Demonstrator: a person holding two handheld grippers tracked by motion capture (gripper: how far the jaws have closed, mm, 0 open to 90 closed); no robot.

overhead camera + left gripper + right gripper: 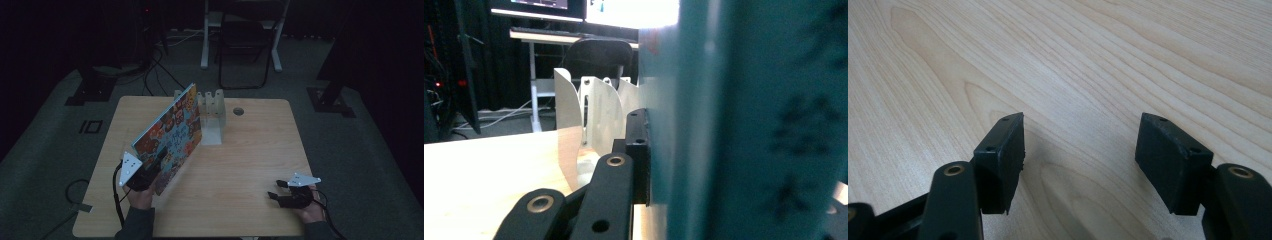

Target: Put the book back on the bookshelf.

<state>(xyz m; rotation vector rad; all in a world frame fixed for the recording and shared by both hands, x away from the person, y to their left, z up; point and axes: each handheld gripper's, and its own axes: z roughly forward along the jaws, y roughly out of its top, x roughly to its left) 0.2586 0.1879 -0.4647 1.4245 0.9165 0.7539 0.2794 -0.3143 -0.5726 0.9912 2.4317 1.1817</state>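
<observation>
A picture book (172, 132) with a busy, colourful cover stands tilted on its lower edge on the left half of the wooden table (250, 150). My left gripper (156, 161) is shut on its near lower corner. In the left gripper view the teal spine (744, 125) rises close up, and one black pad (639, 150) presses flat against it. The opposite jaw is hidden behind the book. A white slotted rack (212, 114) stands just beyond the book's far end, also visible as rack (596, 117). My right gripper (276, 189) rests near the front right corner, open with nothing between its jaws (1080, 145).
A round cable hole (238, 111) sits in the table right of the rack. A dark chair (245, 45) and desk legs stand on the floor beyond the far edge. Bare wood (1048, 60) lies ahead of my right gripper.
</observation>
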